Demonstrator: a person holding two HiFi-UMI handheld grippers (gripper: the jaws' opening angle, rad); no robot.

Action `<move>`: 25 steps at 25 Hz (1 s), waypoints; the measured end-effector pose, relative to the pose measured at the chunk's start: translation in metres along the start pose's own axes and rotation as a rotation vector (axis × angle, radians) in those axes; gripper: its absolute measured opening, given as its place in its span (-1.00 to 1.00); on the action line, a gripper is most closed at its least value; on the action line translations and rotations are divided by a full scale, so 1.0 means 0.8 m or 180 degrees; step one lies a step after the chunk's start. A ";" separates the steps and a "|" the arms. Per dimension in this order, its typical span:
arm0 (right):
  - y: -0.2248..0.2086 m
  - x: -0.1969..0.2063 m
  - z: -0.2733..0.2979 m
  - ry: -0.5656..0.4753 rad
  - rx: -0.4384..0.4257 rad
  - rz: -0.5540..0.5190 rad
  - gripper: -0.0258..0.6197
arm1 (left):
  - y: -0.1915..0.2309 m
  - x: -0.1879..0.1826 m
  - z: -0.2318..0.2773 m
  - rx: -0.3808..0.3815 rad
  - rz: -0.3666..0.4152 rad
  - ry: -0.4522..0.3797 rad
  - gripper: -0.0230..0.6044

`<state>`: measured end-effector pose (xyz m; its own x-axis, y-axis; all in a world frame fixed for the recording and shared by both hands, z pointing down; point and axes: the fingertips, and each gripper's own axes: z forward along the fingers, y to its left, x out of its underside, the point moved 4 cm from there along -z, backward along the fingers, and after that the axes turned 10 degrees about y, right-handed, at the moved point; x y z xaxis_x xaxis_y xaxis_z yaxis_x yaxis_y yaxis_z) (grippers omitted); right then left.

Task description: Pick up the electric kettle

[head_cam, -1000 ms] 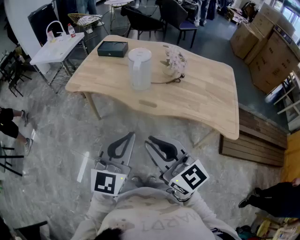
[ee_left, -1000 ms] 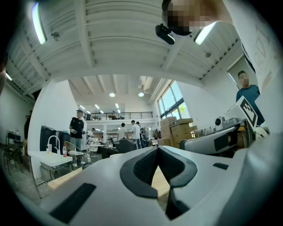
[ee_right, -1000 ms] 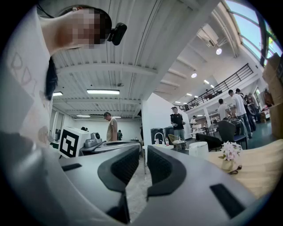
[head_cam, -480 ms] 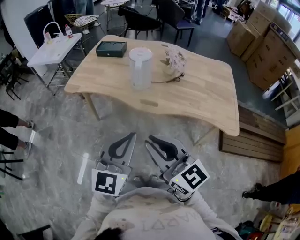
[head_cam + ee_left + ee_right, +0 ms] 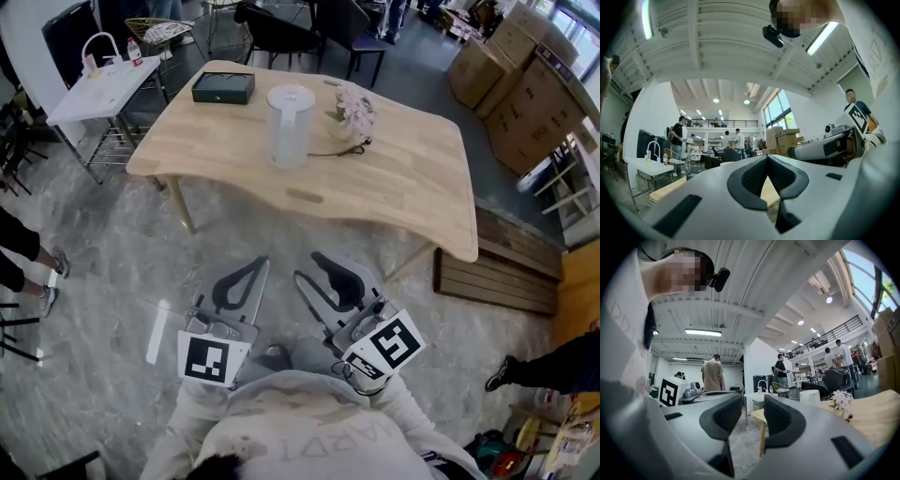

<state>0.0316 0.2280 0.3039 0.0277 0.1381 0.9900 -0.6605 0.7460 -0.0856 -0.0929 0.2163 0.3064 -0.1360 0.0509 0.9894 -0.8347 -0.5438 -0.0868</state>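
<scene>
Electric kettle (image 5: 289,125) now higher in frame, left gripper (image 5: 253,269) closed (nothing held), right gripper (image 5: 308,268) jaws apart

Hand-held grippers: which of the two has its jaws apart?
The right hand-held gripper: a clear gap shows between its jaws, while on the left hand-held gripper the jaw tips touch.

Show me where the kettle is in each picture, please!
Head view: the kettle stands near the top middle, on the wooden table, left of the flowers.
Left gripper view: cannot tell; the jaws hide most of the wooden table.
Right gripper view: the kettle is right of the middle, left of the flowers.
Shared landmark: the wooden table, in all three views.
</scene>
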 end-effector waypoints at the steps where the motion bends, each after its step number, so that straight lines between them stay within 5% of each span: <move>1: 0.001 0.001 0.002 0.0003 0.0023 -0.0003 -0.51 | 0.004 0.001 -0.002 -0.0006 -0.0006 -0.0024 -0.93; 13: -0.019 0.004 0.060 0.0140 -0.0012 -0.0034 -0.50 | 0.068 0.015 0.008 -0.0203 -0.0016 -0.0149 -0.93; 25: -0.156 -0.002 0.152 0.0246 -0.0095 -0.0035 -0.43 | 0.134 0.003 0.135 -0.0348 -0.0028 -0.0111 -0.93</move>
<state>0.0227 0.0556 0.3266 0.0935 0.1789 0.9794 -0.6372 0.7666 -0.0792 -0.1252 0.0672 0.3120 -0.1115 0.0250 0.9935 -0.8892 -0.4488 -0.0885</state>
